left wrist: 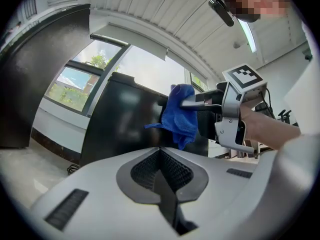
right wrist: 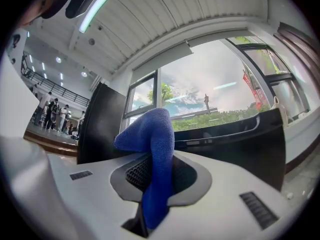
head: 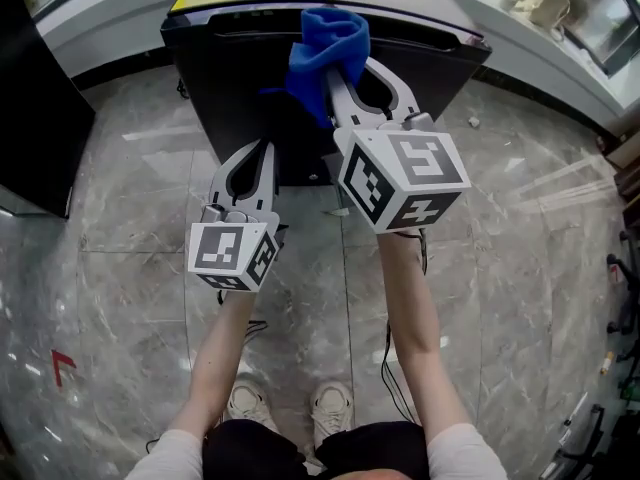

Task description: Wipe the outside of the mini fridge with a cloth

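Note:
A black mini fridge (head: 240, 78) stands on the floor in front of me, its front face towards me. My right gripper (head: 345, 63) is shut on a bunched blue cloth (head: 325, 53), held at the fridge's upper front edge. In the right gripper view the blue cloth (right wrist: 152, 159) stands up between the closed jaws, with the fridge top (right wrist: 240, 139) just beyond. My left gripper (head: 262, 153) is shut and holds nothing, lower down in front of the fridge face. From the left gripper view the blue cloth (left wrist: 180, 114) hangs against the fridge (left wrist: 120, 124).
The floor is grey marble tile (head: 120, 268). A dark cabinet (head: 30, 88) stands at the left. A white counter (head: 560, 48) with pale jugs runs along the right. Cables (head: 395, 368) trail on the floor by my feet.

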Demonstrator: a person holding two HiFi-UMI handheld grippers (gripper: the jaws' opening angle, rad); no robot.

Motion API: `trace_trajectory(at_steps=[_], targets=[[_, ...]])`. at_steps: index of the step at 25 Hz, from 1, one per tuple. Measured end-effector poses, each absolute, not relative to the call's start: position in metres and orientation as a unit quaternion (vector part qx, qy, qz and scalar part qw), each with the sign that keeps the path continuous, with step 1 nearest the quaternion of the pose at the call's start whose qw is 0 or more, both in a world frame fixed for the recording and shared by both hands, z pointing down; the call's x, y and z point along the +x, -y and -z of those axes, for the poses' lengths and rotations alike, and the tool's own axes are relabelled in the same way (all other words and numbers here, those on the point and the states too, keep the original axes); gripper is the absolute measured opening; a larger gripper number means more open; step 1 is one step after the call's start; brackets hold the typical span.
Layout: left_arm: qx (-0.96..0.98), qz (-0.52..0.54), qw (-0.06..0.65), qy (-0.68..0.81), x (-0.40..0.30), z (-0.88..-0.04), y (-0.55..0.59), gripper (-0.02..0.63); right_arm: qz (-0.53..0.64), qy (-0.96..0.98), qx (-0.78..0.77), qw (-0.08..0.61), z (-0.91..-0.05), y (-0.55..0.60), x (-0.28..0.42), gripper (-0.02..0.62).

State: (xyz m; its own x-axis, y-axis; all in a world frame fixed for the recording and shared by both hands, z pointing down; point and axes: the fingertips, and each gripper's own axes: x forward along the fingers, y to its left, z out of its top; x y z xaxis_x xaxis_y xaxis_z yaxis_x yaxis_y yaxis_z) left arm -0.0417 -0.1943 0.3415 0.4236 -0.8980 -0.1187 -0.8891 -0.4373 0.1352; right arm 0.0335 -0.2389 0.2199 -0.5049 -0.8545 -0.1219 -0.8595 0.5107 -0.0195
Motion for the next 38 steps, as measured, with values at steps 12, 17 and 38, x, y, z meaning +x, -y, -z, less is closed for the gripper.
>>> trace_trajectory(at_steps=[12, 17, 38], targets=[[0.863, 0.060, 0.015, 0.501, 0.012, -0.344, 0.189, 0.005, -0.007, -0.798, -0.598, 0.070, -0.221, 0.253, 0.197, 0.081], [0.861, 0.057, 0.014, 0.504, 0.009, -0.345, 0.189, 0.005, 0.000, -0.783, -0.618, 0.076, -0.224, 0.257, 0.229, 0.081], [0.837, 0.072, 0.032, 0.541, -0.037, -0.354, 0.192, 0.005, -0.005, -0.763, -0.633, 0.130, -0.209, 0.219, 0.236, 0.081]])
